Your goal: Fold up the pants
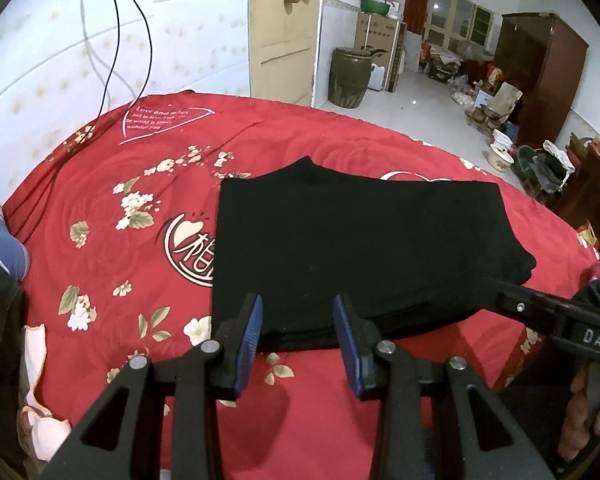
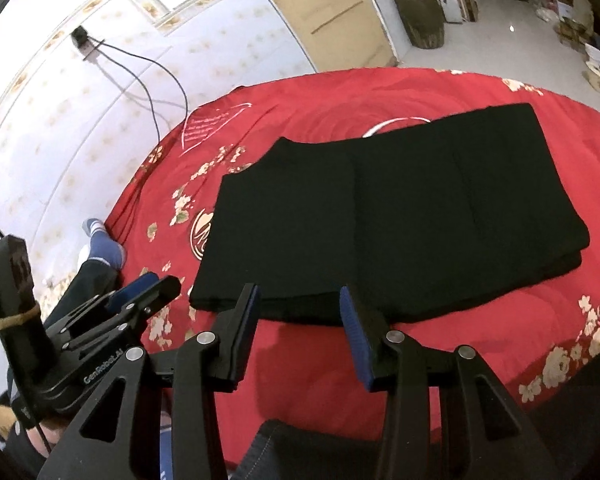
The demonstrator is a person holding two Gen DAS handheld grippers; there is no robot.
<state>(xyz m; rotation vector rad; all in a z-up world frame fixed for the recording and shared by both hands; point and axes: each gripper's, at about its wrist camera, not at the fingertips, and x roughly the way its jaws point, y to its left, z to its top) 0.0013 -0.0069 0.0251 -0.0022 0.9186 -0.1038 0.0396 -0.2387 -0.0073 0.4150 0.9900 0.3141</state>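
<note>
Pants [image 1: 340, 248] lie folded into a black block on the red bedspread [image 1: 120, 280], just past the tips of both tongs. The left gripper [image 1: 298, 332] has its blue pads apart with nothing between them, and it hangs just over the near edge of the cloth. The right gripper [image 2: 298, 328] is open too and holds nothing; it also sits by that near edge.

The fold looks close to done. If one more fold is wanted, it seems best for each gripper to pinch every layer at a near corner, lift both at the same height, and lay the cloth down flat so no bump stays. If not, a soft press along the edges should make it neat.

From the left wrist, the room floor shows, with a big brown jar [image 1: 350, 76], a tall wooden cupboard [image 1: 540, 80] and a white cloth [image 1: 36, 380] at the bed's near side. From the right wrist, the long right end of the pants shows, stacked in layers, plus a blue sock [image 2: 104, 248] by the wall.
</note>
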